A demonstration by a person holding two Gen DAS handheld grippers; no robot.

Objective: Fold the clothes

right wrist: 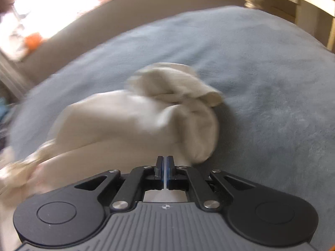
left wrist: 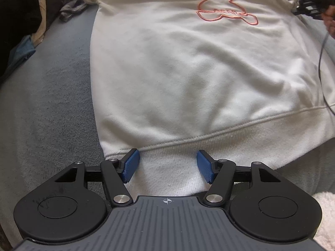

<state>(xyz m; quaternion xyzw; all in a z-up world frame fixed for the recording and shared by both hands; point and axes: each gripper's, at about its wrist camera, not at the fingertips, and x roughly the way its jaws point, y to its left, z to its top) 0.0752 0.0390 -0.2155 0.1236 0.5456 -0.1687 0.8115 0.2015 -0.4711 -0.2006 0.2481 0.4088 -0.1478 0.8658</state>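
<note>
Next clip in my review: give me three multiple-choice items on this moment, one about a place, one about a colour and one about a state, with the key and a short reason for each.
1. Where does the left gripper hover?
A. over the sweatshirt's ribbed hem
B. over the bear print
C. over the dark clothes pile

2. What colour is the bear outline on the cream sweatshirt?
A. green
B. orange
C. black

3. How do the right gripper's jaws stand?
A. wide apart
B. shut
C. clamped on a hanger

Key:
1 A, the blue pads flank the ribbed hem at the near edge.
2 B, the outline is orange against cream cloth.
3 B, the pads meet with only a sliver between them, with the bunched sleeve just ahead on the blue-grey blanket.
</note>
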